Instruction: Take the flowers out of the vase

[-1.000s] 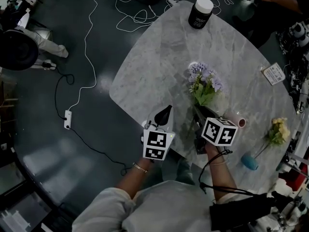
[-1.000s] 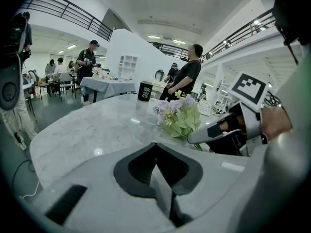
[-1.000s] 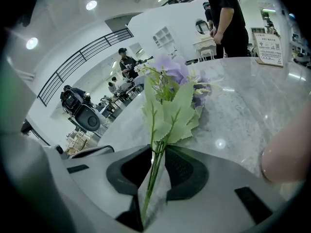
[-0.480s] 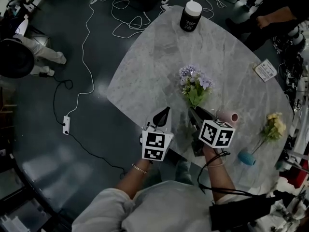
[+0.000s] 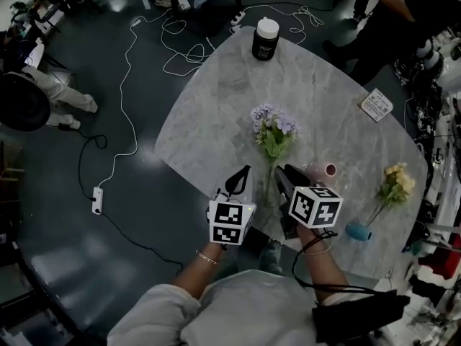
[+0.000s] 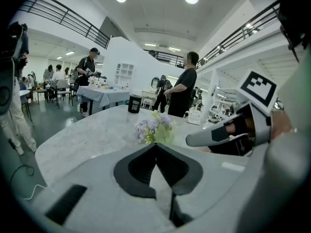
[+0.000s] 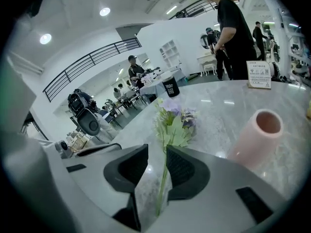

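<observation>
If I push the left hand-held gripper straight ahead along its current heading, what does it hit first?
Probably the purple flowers, centred just past the shut tips of the left hand-held gripper. Depth is unclear: it tilts downward, so it might meet the marble table first.

Operator: What is hidden in the head view?

Spotter: The thin green stem [image 5: 268, 187] of the purple-and-green flower bunch [image 5: 274, 130] runs down between your two grippers, and you can't follow its lower end there. Your right gripper [image 5: 281, 173] covers one end of the pale pink cylindrical vase [image 5: 322, 169].

Operator: And in the right gripper view?

Spotter: The same stem drops behind the gripper's grey body, so its tip is out of sight.

Operator: Any print?

Spotter: The small white card [image 5: 377, 104] and the label on the black jar with the white lid [image 5: 265, 39] are both too small for you to read. The top edge cuts off the person in dark clothes [image 5: 410, 13].
</observation>
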Available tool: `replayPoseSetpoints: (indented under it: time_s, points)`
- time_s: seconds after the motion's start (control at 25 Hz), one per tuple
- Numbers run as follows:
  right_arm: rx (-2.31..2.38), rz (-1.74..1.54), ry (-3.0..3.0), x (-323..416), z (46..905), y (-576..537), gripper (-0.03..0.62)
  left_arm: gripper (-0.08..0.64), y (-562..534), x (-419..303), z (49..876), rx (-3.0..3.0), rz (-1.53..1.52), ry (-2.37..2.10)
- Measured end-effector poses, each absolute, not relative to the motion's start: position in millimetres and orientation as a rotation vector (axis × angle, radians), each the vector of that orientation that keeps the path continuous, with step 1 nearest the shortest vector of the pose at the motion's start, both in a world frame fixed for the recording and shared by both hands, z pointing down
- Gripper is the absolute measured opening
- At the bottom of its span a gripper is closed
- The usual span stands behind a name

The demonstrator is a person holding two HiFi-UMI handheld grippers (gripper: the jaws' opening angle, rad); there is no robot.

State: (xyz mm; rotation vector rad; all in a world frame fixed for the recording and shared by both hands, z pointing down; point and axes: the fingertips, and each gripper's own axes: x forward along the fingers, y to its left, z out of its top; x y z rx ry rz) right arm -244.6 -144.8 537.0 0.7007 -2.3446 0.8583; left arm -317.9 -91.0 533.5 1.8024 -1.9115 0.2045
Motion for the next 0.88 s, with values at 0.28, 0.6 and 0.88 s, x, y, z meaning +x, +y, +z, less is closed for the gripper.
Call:
replayPoseSetpoints:
  time_s: [0.28,0.6,0.88]
  points:
    - [0.755,0.819,-2.441,-220,493,-141,0.090,0.009,-86,-294,497,1.827,0.166,-1.933]
    - [0.850,0.778,-2.581,-180,443,-142,0.032,0.009,-88,-263,453,1.902,0.154,-1.983]
    - [0.939,0.734,-2.622,-127,420,-140,0.012,0.009,-96,-213,432,1.994,0.148,-1.942]
